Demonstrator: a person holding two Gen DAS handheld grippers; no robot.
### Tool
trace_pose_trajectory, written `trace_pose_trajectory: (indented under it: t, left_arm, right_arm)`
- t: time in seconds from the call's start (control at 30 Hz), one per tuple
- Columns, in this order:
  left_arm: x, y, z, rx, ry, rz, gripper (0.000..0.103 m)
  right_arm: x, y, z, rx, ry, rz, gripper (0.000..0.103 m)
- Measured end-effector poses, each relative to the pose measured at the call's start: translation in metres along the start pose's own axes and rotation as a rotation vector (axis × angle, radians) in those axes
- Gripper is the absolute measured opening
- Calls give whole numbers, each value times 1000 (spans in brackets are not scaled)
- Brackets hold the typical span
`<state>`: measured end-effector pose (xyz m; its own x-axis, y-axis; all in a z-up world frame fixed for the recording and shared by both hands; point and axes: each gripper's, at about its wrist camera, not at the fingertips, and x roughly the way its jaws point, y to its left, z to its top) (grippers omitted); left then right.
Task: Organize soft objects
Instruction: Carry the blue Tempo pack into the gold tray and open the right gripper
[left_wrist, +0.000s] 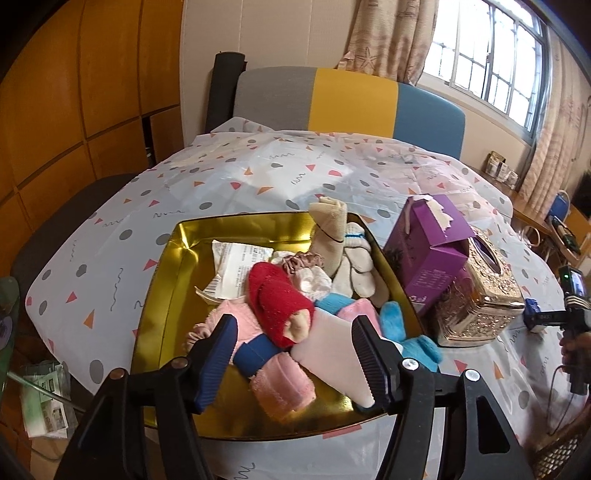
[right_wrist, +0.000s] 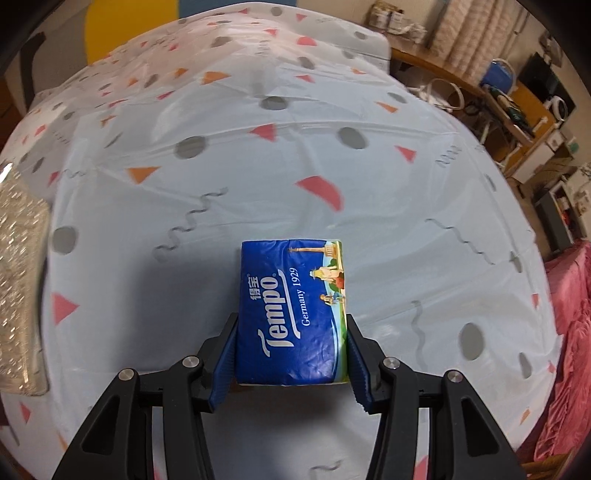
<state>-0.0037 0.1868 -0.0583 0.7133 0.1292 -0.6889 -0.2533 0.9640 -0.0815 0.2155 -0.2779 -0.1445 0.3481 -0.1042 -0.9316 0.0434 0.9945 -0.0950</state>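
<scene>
A gold tray (left_wrist: 173, 280) on the table holds several soft things: a rolled red sock (left_wrist: 277, 299), pink cloths (left_wrist: 284, 384), blue plush pieces (left_wrist: 391, 317), white and beige socks (left_wrist: 343, 251) and a white packet (left_wrist: 236, 266). My left gripper (left_wrist: 293, 321) hovers over the tray's near end, open, its pads pressing on nothing. In the right wrist view my right gripper (right_wrist: 291, 321) is shut on a blue Tempo tissue pack (right_wrist: 291, 306), held above the patterned tablecloth (right_wrist: 258, 166). That pack (left_wrist: 533, 317) also shows at the far right of the left wrist view.
A purple carton (left_wrist: 432, 251) and an ornate gold tissue box (left_wrist: 480, 291) stand just right of the tray; the gold box (right_wrist: 18, 295) is at the left edge of the right wrist view. A grey, yellow and blue chair back (left_wrist: 351, 99) is behind the table. Pink fabric (right_wrist: 569, 350) lies beyond the table's right edge.
</scene>
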Motion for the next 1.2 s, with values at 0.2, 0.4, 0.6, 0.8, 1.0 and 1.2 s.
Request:
trace_pose_trajectory:
  t: [0.2,0.4,0.6,0.8,1.0,1.2]
  left_arm:
    - [2,-5,-3,13,12,-19,69]
    - [6,-2,-7,6,26,-28,71]
    - [8,6,-9,-12,36,-27,74]
    - [8,16,-9,-41,34,-11,75]
    - [6,27,-8,-69,28,16,76]
    - [4,44,-8,-105,20,53,80]
  right_arm:
    - [-5,29,-5,-55,9,72,52]
    - [-26,41,2,-24,-65,104,52]
    - [-52,55,20,-17,-130,124,52]
    - [-94,91,47,-64,-243,181,52]
    - [-133,156,68,-167,-329,266,52]
    - [-159,236,69,-312,-383,366,52]
